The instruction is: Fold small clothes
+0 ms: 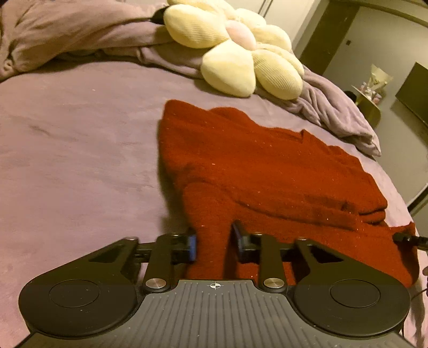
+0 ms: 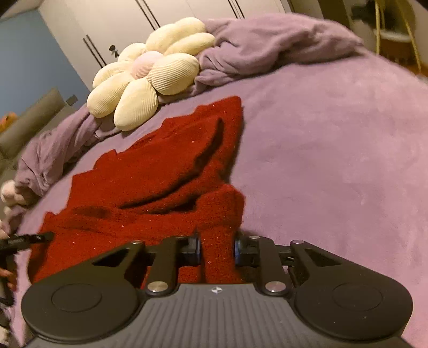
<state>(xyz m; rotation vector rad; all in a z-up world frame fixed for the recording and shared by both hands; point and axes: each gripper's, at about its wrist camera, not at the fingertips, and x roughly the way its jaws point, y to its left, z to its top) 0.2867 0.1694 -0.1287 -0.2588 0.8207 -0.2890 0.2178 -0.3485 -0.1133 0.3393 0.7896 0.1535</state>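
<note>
A dark red knitted sweater (image 1: 267,166) lies spread on a purple bed cover (image 1: 80,150). My left gripper (image 1: 215,241) is shut on a bunched edge of the sweater at its near left corner, lifting the cloth slightly. In the right wrist view the same sweater (image 2: 149,176) lies ahead and to the left, and my right gripper (image 2: 217,245) is shut on its near right corner, which stands up in a fold. The tip of the other gripper shows at the right edge of the left view (image 1: 406,238) and at the left edge of the right view (image 2: 29,239).
A cream flower-shaped cushion (image 1: 240,50) lies beyond the sweater, also in the right view (image 2: 147,72). A crumpled purple blanket (image 1: 334,107) runs along the bed's far side. White wardrobe doors (image 2: 128,24) stand behind. The bed edge curves at the far right (image 1: 401,198).
</note>
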